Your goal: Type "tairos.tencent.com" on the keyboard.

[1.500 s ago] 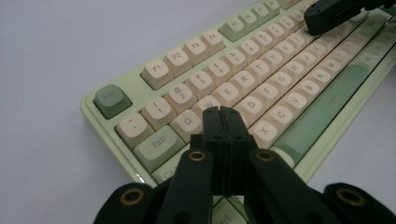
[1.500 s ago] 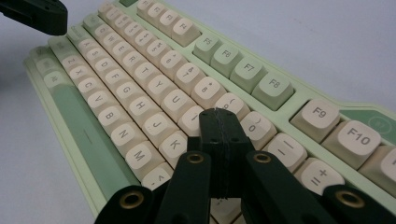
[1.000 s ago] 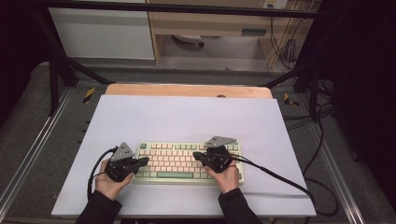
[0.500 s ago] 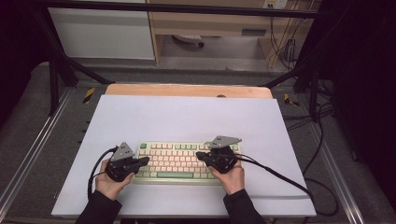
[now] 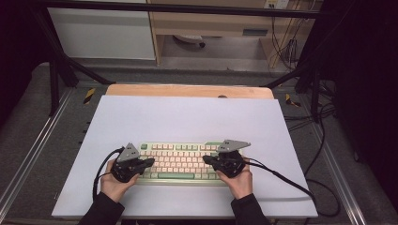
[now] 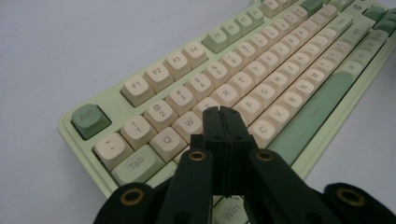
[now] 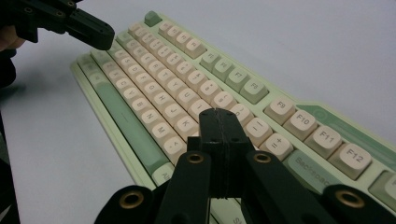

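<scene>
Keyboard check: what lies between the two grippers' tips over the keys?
Bare keys of the keyboard alone, by the high view: left gripper and right gripper, both shut, hang over opposite ends with nothing else between them.

Both grippers are matte black: the left gripper [image 6: 222,122] and right gripper [image 7: 219,125] each have two flat jaws with brass-ringed screws just behind the fingertips. A grey three-cornered plate [image 5: 233,145] tops each, a black cable [image 5: 281,177] trails behind, and the sleeves [image 5: 104,211] are dark.
</scene>
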`<state>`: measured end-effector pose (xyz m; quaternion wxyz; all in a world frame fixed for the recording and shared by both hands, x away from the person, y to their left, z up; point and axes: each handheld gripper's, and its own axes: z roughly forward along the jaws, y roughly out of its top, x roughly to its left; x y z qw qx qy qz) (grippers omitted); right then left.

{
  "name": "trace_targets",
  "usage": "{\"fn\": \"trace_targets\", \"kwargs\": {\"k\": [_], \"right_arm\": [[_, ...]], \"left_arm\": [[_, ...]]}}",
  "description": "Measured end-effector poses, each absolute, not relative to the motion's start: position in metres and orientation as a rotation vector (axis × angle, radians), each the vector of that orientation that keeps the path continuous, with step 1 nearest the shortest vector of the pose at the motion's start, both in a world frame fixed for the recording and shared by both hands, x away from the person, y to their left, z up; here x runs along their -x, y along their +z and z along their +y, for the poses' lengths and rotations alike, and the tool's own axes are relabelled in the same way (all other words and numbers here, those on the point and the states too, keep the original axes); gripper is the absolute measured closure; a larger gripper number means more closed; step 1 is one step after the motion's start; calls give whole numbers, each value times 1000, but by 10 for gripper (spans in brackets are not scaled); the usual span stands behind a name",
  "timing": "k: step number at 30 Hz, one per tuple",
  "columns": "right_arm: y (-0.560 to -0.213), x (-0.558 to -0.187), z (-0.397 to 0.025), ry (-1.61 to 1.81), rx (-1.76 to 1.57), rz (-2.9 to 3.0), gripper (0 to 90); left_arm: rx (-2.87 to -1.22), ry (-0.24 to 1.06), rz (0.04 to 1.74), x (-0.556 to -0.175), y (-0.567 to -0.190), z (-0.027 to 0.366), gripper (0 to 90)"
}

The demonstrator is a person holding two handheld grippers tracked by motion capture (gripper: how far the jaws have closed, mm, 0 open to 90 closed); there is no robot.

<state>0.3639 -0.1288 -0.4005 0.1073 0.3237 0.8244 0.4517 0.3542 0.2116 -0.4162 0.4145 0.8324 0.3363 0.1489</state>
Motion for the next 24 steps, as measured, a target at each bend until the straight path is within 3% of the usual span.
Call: {"fn": "trace_targets", "kwargs": {"k": [24], "right_arm": [[-410, -353, -154, 1325, -984, 2419, 900]], "left_arm": [[-2137, 379, 859, -363, -429, 197, 900]]}}
